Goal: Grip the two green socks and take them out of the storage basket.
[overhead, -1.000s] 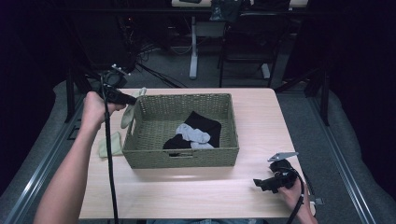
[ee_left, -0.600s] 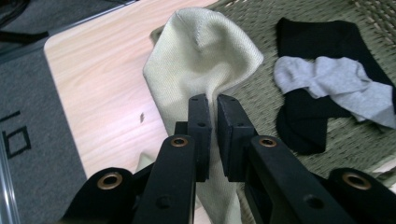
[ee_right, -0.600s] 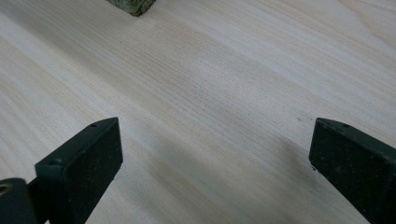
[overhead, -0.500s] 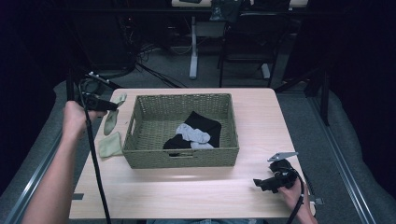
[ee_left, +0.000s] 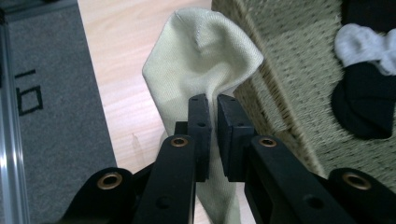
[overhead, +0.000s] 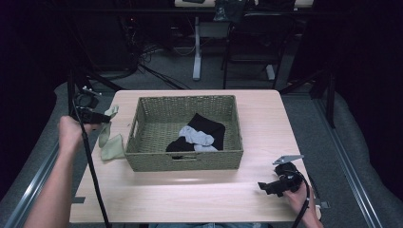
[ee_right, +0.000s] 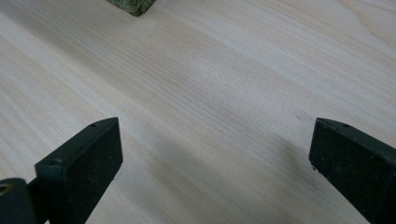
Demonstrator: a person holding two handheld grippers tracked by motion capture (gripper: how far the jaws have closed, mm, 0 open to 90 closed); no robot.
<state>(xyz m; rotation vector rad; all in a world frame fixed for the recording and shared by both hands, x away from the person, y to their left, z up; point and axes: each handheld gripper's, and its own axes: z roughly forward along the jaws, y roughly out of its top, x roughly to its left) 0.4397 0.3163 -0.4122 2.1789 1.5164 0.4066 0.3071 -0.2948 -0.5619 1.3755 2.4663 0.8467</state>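
Note:
A pale green sock (overhead: 109,137) hangs beside the left wall of a woven basket (overhead: 142,124), its lower end resting on the table. My left gripper (overhead: 105,117) is shut on the sock's upper part; in the left gripper view the sock (ee_left: 201,60) is pinched between the jaws of the left gripper (ee_left: 211,100). Inside the basket lie a black sock (overhead: 211,128) and a grey-white sock (overhead: 195,137). My right gripper (overhead: 264,185) rests near the table's front right corner, and the right gripper (ee_right: 212,154) stands open over bare wood.
The wooden table (overhead: 190,194) has free room in front of the basket. A basket corner (ee_right: 133,5) shows at the top of the right gripper view. Grey floor and a metal rail (overhead: 33,185) run along the left. Chairs and desk legs stand behind the table.
My left gripper has pulled back to the left, away from the basket's corner, drawing the pale green sock with it. The right gripper has stayed still.

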